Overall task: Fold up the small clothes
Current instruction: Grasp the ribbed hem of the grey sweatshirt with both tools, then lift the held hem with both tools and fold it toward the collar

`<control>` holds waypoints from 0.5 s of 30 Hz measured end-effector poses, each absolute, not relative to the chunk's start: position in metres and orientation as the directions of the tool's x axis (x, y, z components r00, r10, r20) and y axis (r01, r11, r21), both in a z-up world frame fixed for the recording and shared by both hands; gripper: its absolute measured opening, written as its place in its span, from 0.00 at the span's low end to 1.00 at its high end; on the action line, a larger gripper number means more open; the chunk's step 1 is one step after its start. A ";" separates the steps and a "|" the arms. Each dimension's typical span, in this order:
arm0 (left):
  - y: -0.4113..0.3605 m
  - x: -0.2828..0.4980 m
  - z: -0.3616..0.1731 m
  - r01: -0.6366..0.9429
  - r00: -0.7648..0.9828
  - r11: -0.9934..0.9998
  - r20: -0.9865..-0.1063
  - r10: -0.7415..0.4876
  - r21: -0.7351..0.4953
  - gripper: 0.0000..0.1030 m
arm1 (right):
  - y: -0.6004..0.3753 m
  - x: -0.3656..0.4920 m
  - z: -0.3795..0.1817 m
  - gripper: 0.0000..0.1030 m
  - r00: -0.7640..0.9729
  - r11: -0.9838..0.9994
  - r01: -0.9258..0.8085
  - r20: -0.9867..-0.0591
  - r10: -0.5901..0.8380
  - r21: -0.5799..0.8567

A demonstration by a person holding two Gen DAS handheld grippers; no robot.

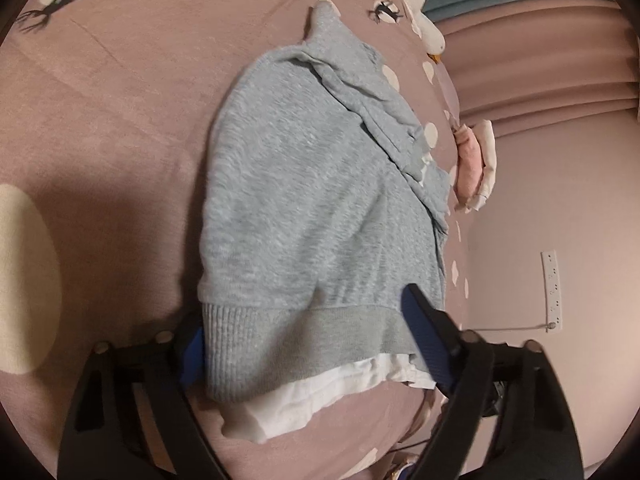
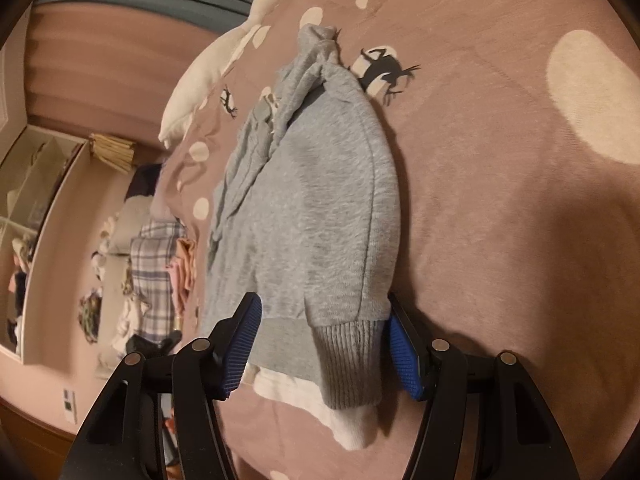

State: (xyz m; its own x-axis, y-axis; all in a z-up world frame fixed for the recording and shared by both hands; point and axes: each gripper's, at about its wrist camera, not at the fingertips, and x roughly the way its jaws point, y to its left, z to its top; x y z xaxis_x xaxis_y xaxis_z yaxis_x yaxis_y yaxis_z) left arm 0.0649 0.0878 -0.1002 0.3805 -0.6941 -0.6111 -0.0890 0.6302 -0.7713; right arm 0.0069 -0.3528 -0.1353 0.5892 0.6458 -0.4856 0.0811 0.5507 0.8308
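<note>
The grey sweatshirt [image 1: 304,200] lies folded on my bed's pink bedspread [image 1: 112,128], its ribbed hem nearest me and a white lining [image 1: 304,396] showing beneath. A white stuffed goose [image 2: 212,68] rests along the bed's far edge. My left tool [image 1: 304,340] straddles the hem, its pads against the cloth, so it grasps the sweatshirt. My right tool [image 2: 324,344] is clenched across the hem and ribbed cuff [image 2: 352,364].
</note>
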 end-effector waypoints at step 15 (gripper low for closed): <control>0.084 0.070 -0.118 -0.106 0.304 0.639 -0.637 -0.709 -0.762 0.17 | -0.351 0.012 -0.141 0.27 0.576 0.598 0.101 -0.537 0.616 0.795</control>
